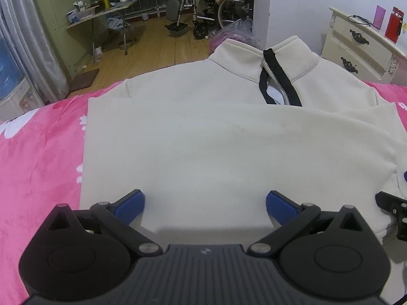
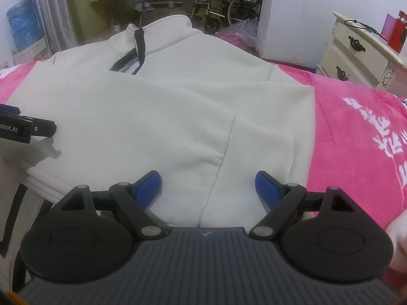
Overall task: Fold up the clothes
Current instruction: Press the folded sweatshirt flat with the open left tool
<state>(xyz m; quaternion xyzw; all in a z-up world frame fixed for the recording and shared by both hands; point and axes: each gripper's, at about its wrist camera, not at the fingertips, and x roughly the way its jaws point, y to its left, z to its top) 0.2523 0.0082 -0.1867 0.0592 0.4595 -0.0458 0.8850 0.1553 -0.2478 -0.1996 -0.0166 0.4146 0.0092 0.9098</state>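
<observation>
One cream sweater lies part-folded on the pink bed cover, collar far away. It looks soft, thick and floppy — best taken by a folded edge or the bottom hem, where the cloth bunches. Both the left gripper and the right gripper hang over it, fingers spread wide — holding nothing.

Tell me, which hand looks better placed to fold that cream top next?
Probably the right. Its tool hangs open over the sweater by a loose, rumpled flap near the pink blanket. The left tool, also open, faces fabric already lying flat.
</observation>
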